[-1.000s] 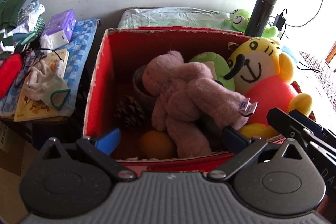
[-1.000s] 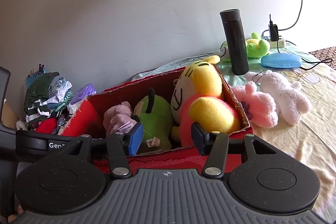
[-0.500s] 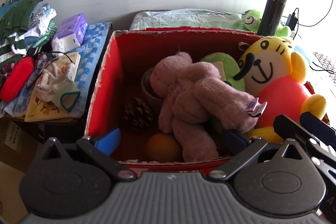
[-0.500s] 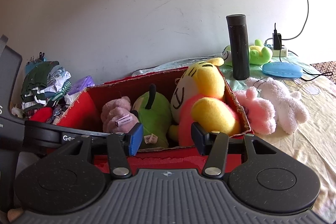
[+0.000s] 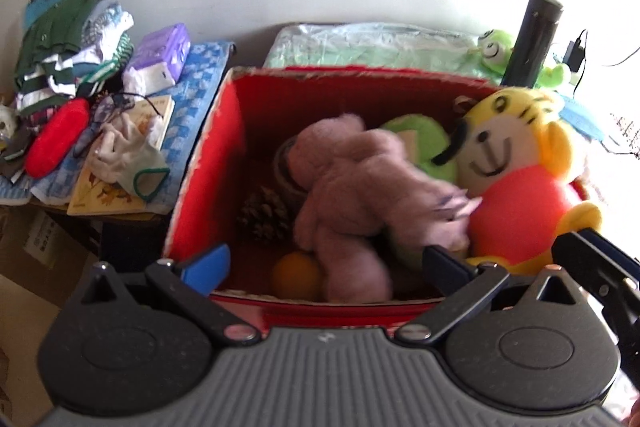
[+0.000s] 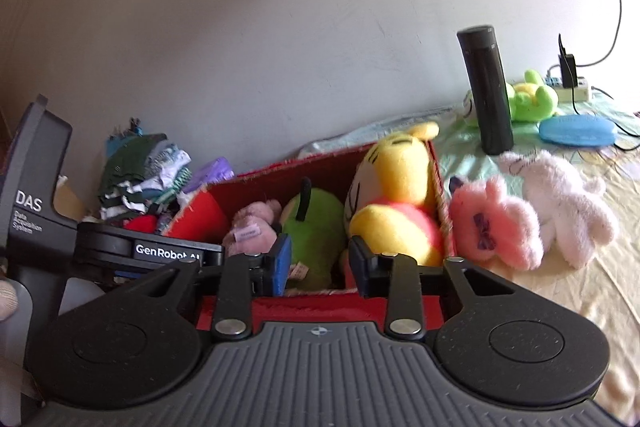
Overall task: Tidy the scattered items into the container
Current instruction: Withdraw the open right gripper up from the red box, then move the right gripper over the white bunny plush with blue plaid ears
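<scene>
- Pale wall behind, yellow sheet below.
- Red box holds the mauve plush.
- My left gripper spread wide, empty.
- My right gripper closing on nothing.
- Pink plush lies outside the box.

A red cardboard box seen from above, its top open. Inside lie a mauve plush animal, a green plush, a yellow and red plush tiger, a pine cone and an orange ball. The left gripper hangs over the near rim, jaws wide apart and empty. Left of the box, a side table holds folded clothes, a purple tissue pack and a book. A black flask stands behind.
</scene>
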A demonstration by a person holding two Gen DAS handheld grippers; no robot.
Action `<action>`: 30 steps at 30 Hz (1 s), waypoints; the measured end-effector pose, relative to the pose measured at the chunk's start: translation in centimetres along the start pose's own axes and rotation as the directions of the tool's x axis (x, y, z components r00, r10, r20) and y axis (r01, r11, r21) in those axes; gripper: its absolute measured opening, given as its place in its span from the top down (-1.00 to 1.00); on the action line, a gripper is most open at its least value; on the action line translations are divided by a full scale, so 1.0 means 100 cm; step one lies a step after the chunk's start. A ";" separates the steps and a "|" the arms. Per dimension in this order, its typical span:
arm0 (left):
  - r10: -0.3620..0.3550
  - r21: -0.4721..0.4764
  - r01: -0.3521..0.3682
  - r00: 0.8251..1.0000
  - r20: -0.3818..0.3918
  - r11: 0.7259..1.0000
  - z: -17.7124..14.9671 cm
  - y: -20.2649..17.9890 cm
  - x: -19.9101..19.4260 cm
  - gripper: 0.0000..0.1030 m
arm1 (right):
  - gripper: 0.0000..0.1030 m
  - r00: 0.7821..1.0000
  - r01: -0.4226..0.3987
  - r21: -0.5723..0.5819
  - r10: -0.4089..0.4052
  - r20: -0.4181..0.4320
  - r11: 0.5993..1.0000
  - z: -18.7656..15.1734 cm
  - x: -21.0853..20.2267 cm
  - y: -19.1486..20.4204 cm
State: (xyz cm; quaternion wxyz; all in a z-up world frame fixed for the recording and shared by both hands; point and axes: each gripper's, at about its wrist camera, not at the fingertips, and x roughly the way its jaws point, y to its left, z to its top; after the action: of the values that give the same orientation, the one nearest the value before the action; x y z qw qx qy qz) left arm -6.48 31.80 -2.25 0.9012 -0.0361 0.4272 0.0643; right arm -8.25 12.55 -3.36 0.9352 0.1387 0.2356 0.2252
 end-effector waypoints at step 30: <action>-0.413 0.276 0.376 0.906 0.089 0.884 -0.046 -0.259 0.017 -0.95 | 0.37 0.975 0.173 0.377 -0.103 -0.198 0.910 0.012 -0.058 -0.277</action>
State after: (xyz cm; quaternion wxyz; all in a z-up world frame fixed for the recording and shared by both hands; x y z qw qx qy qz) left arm -5.10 5.82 -6.25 0.9212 -0.0027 0.3485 -0.1732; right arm -2.37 -14.26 -10.23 0.8777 0.2859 0.3659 0.1180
